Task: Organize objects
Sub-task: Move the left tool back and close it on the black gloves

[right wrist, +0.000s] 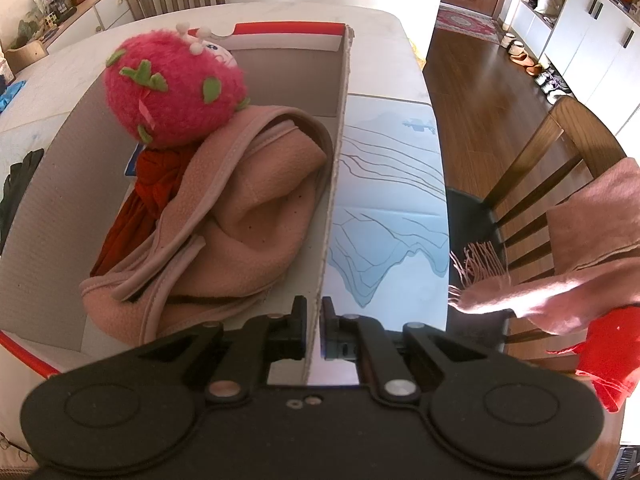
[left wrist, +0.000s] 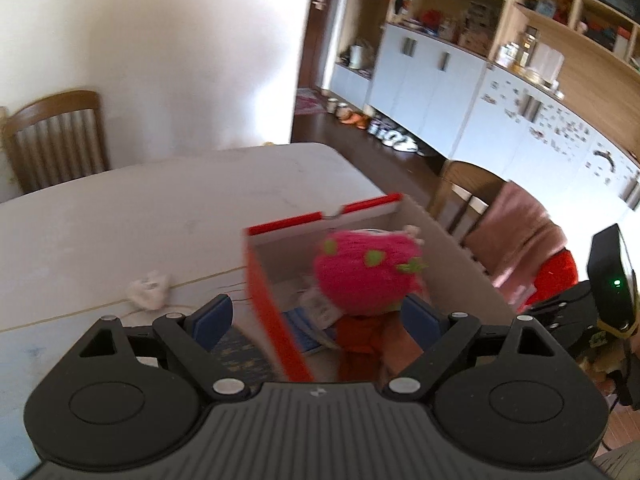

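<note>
An open cardboard box (right wrist: 340, 128) with red trim stands on the white table (right wrist: 380, 40). Inside lie a pink strawberry plush (right wrist: 172, 88), a red cloth (right wrist: 136, 204) and a pink fleece garment (right wrist: 240, 208). My right gripper (right wrist: 314, 320) is shut on the box's right wall (right wrist: 326, 240) near its front corner. My left gripper (left wrist: 316, 316) is open, held over the box's near left wall (left wrist: 276, 320), with the plush (left wrist: 360, 272) and red cloth (left wrist: 360, 340) just ahead between its fingers.
A crumpled white tissue (left wrist: 148, 288) lies on the table left of the box. A blue-printed mat (right wrist: 392, 216) lies right of the box. A chair (right wrist: 560, 168) draped with a pink scarf (right wrist: 580, 264) and red cloth (right wrist: 616, 352) stands by the table's right edge. Another chair (left wrist: 56, 136) is behind.
</note>
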Tool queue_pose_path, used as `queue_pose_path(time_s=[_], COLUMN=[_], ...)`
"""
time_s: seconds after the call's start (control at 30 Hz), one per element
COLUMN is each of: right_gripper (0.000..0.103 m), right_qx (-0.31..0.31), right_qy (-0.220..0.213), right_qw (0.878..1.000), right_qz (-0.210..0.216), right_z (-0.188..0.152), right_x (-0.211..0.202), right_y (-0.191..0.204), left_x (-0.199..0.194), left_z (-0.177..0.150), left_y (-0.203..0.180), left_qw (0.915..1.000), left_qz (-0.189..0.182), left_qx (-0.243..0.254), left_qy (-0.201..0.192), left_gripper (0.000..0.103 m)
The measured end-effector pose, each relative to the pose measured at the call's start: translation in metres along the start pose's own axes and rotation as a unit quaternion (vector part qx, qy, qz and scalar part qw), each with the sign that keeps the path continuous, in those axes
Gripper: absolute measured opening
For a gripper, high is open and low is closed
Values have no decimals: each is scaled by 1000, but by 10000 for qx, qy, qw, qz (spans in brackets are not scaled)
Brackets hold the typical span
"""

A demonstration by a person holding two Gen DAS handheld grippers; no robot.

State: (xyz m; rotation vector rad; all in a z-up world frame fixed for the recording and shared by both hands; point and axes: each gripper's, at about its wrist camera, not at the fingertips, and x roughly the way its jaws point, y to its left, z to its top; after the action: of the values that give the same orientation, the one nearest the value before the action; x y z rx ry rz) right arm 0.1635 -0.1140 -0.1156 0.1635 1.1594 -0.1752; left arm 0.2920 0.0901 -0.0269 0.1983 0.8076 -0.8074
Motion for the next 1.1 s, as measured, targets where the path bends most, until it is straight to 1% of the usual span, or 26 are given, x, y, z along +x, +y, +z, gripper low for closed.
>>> queue_pose_path(time_s=[0.23,0.33,0.43,0.53,0.67,0.77,0.9,1.1], right_gripper=[5,5,5,6,6,6,6,8], right_qx=[-6,-18,-30,-41,-57,-76,-89,-104], right_qy=[3,5,13,19,29,46,55,59], right_qw=[10000,10000,10000,10000,10000,9999,9999,9999], right_qz=[-3,-14,-25,-34,-50,-66,-76,-80], right_z=[0,0,0,0,1,1,2,2], right_x=[-1,-1,-1,-1,-1,0,0,0], right_y=[0,0,1,1,2,3,4,4], left_x=[-21,-25,-24,-18,-5,3,19,39], left_z=[-15,-24,-33,-47,-68,-82,-96,-110], left_y=[46,67,86,108,134,146,157,165], left_qw=[9977,9950,9919,9857,9750,9687,9612,9520], left_qz=[492,761,932,1206,1436,1525,1552,1634], left_qx=[-461,-641,-855,-1130,-1563,-1762,-1987,-2209], left_qy=[-13,40,140,323,654,856,1117,1347], left_gripper=[91,91,91,92,91,92,91,91])
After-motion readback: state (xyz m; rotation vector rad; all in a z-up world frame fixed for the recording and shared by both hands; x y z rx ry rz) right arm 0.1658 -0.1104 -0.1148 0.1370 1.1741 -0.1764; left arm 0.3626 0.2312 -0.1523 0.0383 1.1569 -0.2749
